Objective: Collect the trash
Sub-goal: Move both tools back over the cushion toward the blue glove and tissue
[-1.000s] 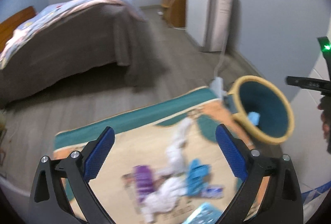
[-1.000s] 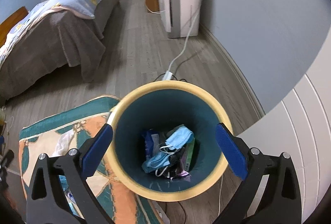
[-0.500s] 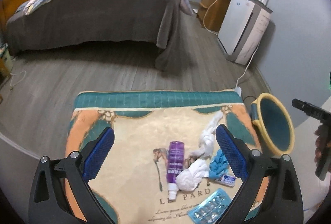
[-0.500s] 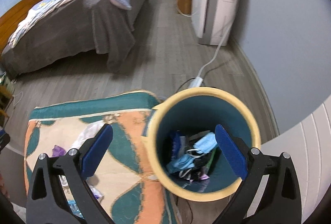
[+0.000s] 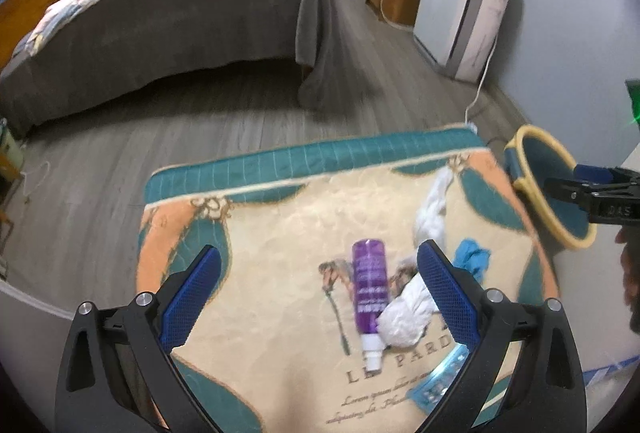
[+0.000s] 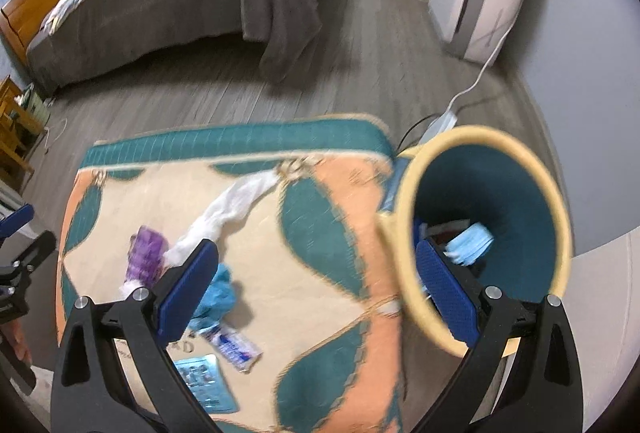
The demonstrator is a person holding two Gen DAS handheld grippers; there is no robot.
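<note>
We see one purple plastic bottle (image 5: 369,289) at centre frame, two white crumpled tissues (image 5: 408,317), one yellow-rimmed teal bin (image 6: 486,209) right; left gripper (image 5: 320,297) and right gripper (image 6: 316,289) both spread apart, empty

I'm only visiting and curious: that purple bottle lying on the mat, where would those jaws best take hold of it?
A judgement: grip the purple bottle across the middle of its body, coming straight down from above. It lies flat on the mat, white cap toward the camera, so the round sides are open to the left gripper. One caution: the crumpled white tissue lies close against its right side near the cap, so stay higher up.
</note>
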